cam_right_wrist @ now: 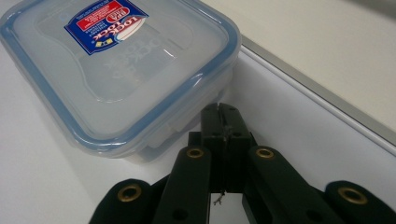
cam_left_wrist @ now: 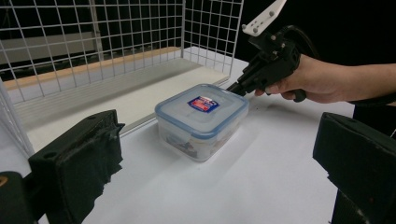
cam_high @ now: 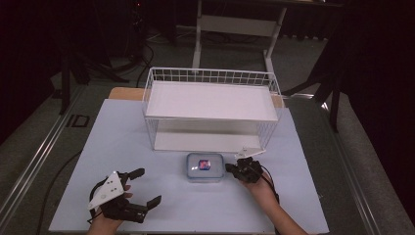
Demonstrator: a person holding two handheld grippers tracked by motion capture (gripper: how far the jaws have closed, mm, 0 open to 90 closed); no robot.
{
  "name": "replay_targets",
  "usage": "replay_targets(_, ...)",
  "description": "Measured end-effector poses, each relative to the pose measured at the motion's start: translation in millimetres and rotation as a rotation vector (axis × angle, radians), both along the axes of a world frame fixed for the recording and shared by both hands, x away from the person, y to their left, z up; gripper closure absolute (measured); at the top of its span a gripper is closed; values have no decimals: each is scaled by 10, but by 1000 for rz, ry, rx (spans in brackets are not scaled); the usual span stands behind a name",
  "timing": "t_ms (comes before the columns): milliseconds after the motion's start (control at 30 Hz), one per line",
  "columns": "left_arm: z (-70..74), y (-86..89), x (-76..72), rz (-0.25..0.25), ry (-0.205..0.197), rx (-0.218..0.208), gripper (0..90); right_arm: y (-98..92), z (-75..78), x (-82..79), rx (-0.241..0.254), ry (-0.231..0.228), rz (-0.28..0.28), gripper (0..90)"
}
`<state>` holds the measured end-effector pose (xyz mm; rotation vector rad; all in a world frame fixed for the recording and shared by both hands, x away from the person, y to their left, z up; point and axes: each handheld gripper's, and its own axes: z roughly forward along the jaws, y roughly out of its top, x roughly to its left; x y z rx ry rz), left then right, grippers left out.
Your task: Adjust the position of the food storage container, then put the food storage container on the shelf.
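Clear plastic, blue-rimmed, the rounded rectangular lidded box (cam_high: 204, 167) (red-and-blue label on top) sat on the matte white table (cam_high: 161, 196), just before the white wire-mesh basket (cam_high: 211, 78). The right gripper (cam_high: 229, 168), jaws closed and empty, met its side; the left gripper (cam_high: 145, 186) gaped, well apart.

A clear box (cam_high: 204, 167) with a blue-rimmed lid and a red-and-blue label sits on a pale counter (cam_high: 147, 196) by a white wire basket (cam_high: 210, 78); both grippers' fingers (cam_left_wrist: 77, 158) are black.
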<state>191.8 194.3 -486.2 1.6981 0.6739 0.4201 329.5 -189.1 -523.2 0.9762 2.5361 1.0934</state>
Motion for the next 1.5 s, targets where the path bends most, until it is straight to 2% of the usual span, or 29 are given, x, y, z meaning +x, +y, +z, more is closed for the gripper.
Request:
replay_targets(133, -11, 4, 10, 6, 10, 8, 20, -53, 44, -32, -10, -39, -16, 896)
replay_targets(300, -36, 16, 36, 40, 29, 29, 20, -205, 135, -156, 42, -52, -33, 815)
replay_targets(367, -42, 20, 51, 51, 36, 35, 20, -255, 176, -225, 75, -53, -31, 689)
replay_targets(433, -45, 14, 65, 60, 33, 42, 20, -281, 220, -302, 90, -61, -26, 614)
replay_targets(533, -48, -5, 94, 55, 36, 62, 20, -295, 272, -409, 124, -82, -30, 373)
replay_targets(567, -51, -17, 103, 47, 43, 67, 20, -283, 280, -438, 120, -98, -24, 262)
replay_targets(600, -54, -29, 112, 41, 47, 76, 20, -268, 286, -468, 110, -110, -10, 195)
replay_targets(667, -54, -49, 133, 23, 68, 63, 20, -258, 305, -523, 130, -133, -3, 169)
replay_targets(700, -46, -56, 145, 26, 78, 68, 20, -245, 316, -543, 130, -130, 8, 116)
replay_targets(833, -17, -73, 217, 40, 123, 38, 21, -230, 369, -577, 144, -154, 12, 120)
replay_targets(900, -12, -87, 259, 51, 164, 44, 20, -229, 413, -584, 160, -185, -8, 120)
replay_targets(967, -6, -114, 299, 46, 179, 62, 20, -229, 455, -604, 168, -241, -29, 120)
replay_targets(1033, 15, -149, 344, 35, 178, 78, 20, -209, 500, -610, 158, -262, -18, 142)
replay_targets(1167, 66, -196, 422, 21, 187, 62, 20, -181, 526, -585, 147, -250, -5, 175)
replay_targets(1200, 104, -238, 470, 19, 194, 45, 20, -178, 524, -577, 164, -241, 0, 200)
replay_targets(1233, 124, -261, 491, 18, 194, 43, 20, -176, 513, -554, 196, -197, -6, 207)
replay_targets(1267, 143, -286, 512, 18, 198, 49, 20, -174, 508, -544, 211, -183, 0, 207)
replay_targets(1333, 185, -342, 556, 12, 221, 71, 20, -170, 504, -535, 212, -186, -12, 203)
replay_targets(1367, 196, -360, 570, 11, 228, 76, 20, -176, 504, -522, 229, -167, -18, 182)
replay_targets(1500, 234, -438, 657, 6, 271, 59, 20, -172, 496, -467, 216, -129, -66, 169)
